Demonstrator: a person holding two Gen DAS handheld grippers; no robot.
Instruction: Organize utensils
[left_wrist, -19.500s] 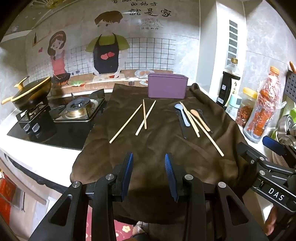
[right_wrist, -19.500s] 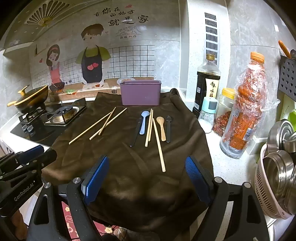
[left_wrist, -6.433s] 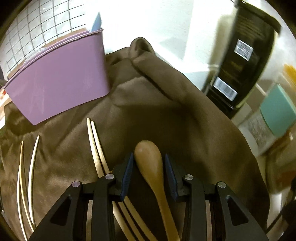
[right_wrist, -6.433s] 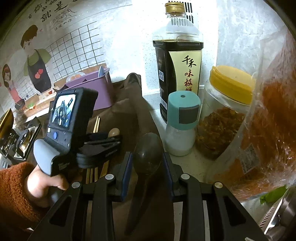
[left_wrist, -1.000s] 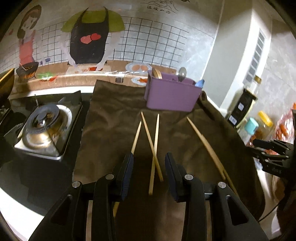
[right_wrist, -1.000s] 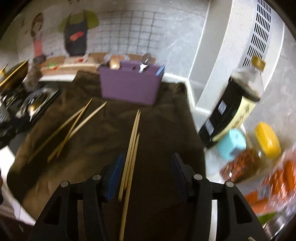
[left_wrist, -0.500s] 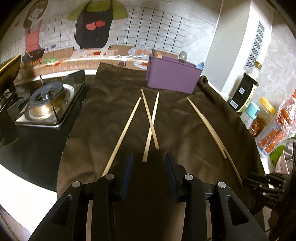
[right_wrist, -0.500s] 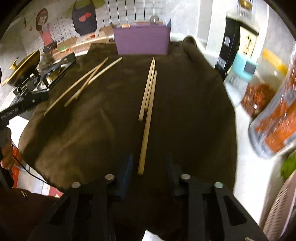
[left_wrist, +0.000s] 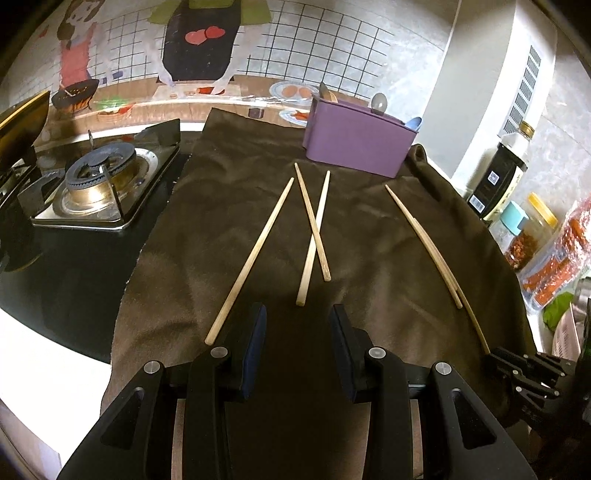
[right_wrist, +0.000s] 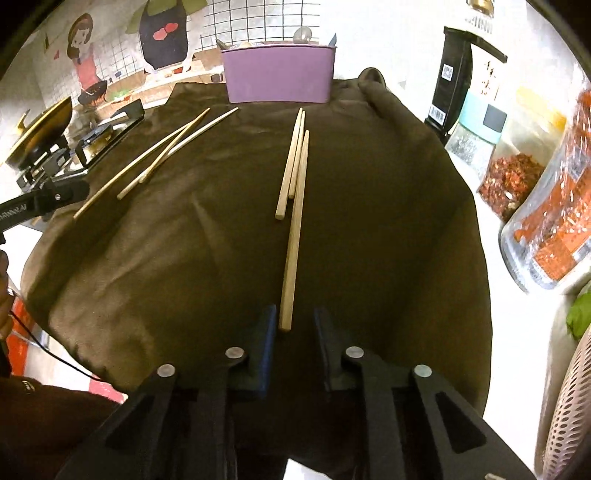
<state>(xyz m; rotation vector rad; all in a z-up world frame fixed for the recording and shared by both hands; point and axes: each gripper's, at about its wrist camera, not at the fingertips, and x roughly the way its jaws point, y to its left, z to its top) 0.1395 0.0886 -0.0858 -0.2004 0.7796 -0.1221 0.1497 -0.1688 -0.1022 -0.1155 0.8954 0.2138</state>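
Observation:
Several wooden chopsticks lie on a brown cloth (left_wrist: 369, 236). A left group of three chopsticks (left_wrist: 314, 225) fans out in front of my left gripper (left_wrist: 297, 321), which is open and empty just short of their near ends. A right group of chopsticks (right_wrist: 293, 206) lies in line with my right gripper (right_wrist: 293, 325), which is open, its fingertips (right_wrist: 267, 325) flanking the near end of the longest stick. A purple holder (left_wrist: 356, 146) at the cloth's far edge holds spoons; it also shows in the right wrist view (right_wrist: 279, 75).
A gas stove (left_wrist: 96, 184) and a pan (right_wrist: 44, 129) stand to the left. A soy sauce bottle (right_wrist: 465, 74), a shaker with a teal lid (right_wrist: 476, 136), a chilli jar (right_wrist: 517, 170) and a plastic bottle (right_wrist: 557, 229) line the right. A perforated basket (right_wrist: 569, 406) is at lower right.
Both grippers have pulled back and lowered toward the near ends of the chopsticks. My right gripper's fingertips now flank the near end of the longest right stick.

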